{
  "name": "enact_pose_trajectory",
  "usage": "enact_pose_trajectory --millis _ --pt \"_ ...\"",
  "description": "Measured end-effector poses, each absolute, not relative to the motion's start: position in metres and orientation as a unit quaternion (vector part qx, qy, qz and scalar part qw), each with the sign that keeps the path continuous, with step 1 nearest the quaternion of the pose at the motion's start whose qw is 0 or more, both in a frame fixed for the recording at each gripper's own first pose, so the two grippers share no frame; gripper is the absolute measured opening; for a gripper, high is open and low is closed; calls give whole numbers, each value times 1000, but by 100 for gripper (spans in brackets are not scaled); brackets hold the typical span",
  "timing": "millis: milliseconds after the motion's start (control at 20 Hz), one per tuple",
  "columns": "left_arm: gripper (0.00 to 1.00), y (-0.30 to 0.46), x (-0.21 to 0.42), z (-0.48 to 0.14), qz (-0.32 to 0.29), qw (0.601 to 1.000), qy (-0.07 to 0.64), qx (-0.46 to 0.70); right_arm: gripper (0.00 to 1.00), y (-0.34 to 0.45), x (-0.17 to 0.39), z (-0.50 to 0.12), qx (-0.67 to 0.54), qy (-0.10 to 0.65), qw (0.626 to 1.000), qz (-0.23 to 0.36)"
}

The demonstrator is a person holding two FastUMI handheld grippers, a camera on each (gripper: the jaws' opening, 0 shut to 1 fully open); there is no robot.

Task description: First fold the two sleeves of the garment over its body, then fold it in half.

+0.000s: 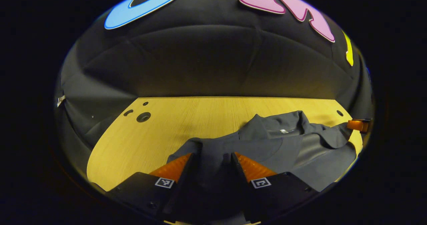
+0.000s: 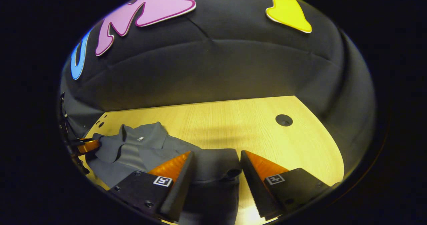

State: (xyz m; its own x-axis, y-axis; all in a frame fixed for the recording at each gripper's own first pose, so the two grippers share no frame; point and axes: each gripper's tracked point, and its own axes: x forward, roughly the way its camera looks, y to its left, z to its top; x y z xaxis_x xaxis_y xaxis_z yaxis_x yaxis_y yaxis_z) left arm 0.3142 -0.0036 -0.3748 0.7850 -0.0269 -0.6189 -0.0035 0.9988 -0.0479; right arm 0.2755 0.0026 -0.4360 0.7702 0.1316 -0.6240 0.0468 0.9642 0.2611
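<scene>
A dark grey collared garment (image 1: 293, 148) lies on the wooden table (image 1: 186, 118), collar toward the far wall. My left gripper (image 1: 211, 156) stands open low over the garment's near left part, with a sleeve (image 1: 213, 148) filling the gap between its fingers. In the right gripper view the same garment (image 2: 140, 148) lies at the left, and its other sleeve (image 2: 215, 165) lies flat between the fingers of my open right gripper (image 2: 216, 155). Each gripper shows far off in the other's view, at the garment's edge: the right gripper (image 1: 358, 125) and the left gripper (image 2: 87, 146).
Round holes sit in the table at the far left (image 1: 143, 117) and the far right (image 2: 284, 120). Black cloth walls close the booth behind and on both sides. Bare wood stretches beyond the garment toward the back wall.
</scene>
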Motion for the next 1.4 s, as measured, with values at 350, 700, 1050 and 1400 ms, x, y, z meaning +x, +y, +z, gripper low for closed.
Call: enact_pose_trajectory --millis 350,700,1050,1400 --pt "96 -9 276 -324 -12 955 296 -18 93 -5 231 -379 118 301 946 23" --pt "96 -29 214 -264 -36 964 260 -32 94 0 174 -317 121 274 953 43" --pt "96 -57 151 -218 -45 970 237 -21 94 -8 122 -274 124 253 958 60" --pt "96 -71 104 -187 -34 974 223 -28 96 -21 85 -256 152 246 954 82"
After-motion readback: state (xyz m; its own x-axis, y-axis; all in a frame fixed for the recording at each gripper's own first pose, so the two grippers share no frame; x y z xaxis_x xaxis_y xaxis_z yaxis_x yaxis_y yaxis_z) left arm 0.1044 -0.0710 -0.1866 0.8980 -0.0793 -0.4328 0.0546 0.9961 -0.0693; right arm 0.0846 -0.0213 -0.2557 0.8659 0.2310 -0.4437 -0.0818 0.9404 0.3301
